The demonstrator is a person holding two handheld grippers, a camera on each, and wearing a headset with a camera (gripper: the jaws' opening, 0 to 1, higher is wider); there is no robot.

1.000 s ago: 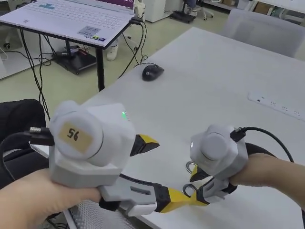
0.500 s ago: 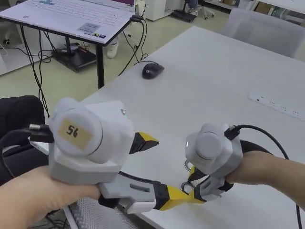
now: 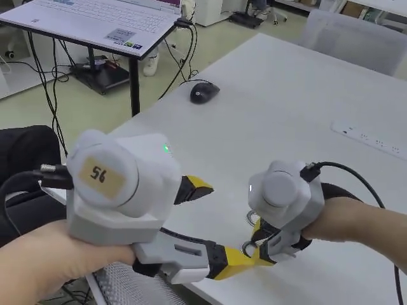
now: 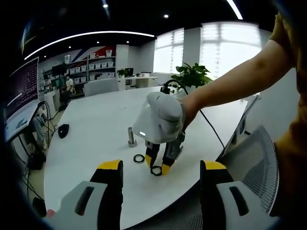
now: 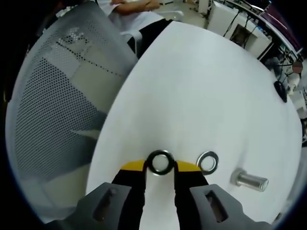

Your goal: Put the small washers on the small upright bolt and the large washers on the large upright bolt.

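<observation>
White bench surface takes most of the head view. At its near edge the left gripper is held with its yellow-tipped fingers wide apart. The right gripper points down between them, its fingers closed on a metal washer. A black mouse lies close to the left edge of the bench and a white power strip lies toward the right edge. A laptop stands on a separate table beyond the left edge.

In the left gripper view, the left gripper has nothing between its two separated fingers. In front of it the right gripper hangs with its tips downward and clamps the washer low over the bench; whether the washer touches the surface cannot be told. A second washer lies flat just beside it. An upright bolt stands near, a little farther from the near edge.

In the right gripper view, the right gripper pinches the washer by its rim, so the ring stands on edge. The second washer lies on the bench between the washer and the upright bolt. A mesh chair is beyond the bench edge.
</observation>
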